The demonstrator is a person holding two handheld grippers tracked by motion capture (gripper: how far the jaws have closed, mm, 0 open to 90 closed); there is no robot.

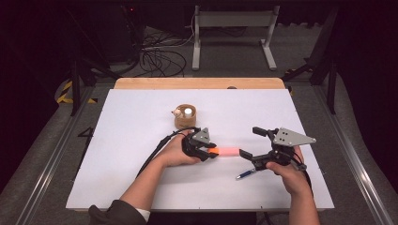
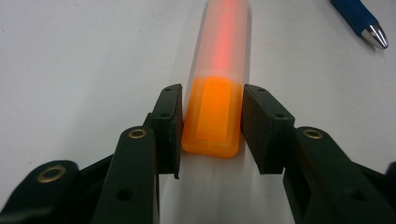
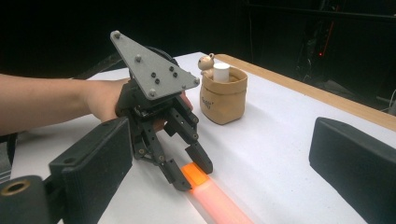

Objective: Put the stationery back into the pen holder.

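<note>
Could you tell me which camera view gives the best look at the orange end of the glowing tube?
The left gripper view: the tube's orange end sits large and sharp between the left gripper jaws. The right gripper view shows it smaller, between those jaws from the far side. In the high view it is a tiny orange spot.

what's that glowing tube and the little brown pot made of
The tube looks like frosted, translucent plastic: red light shows through its matte wall, and an opaque orange cap, probably plastic too, sits between the left tongs. The pot looks like soft brown paper or fabric: its rim is rolled over and its wall creases. Which of the two is hard to tell.
</note>
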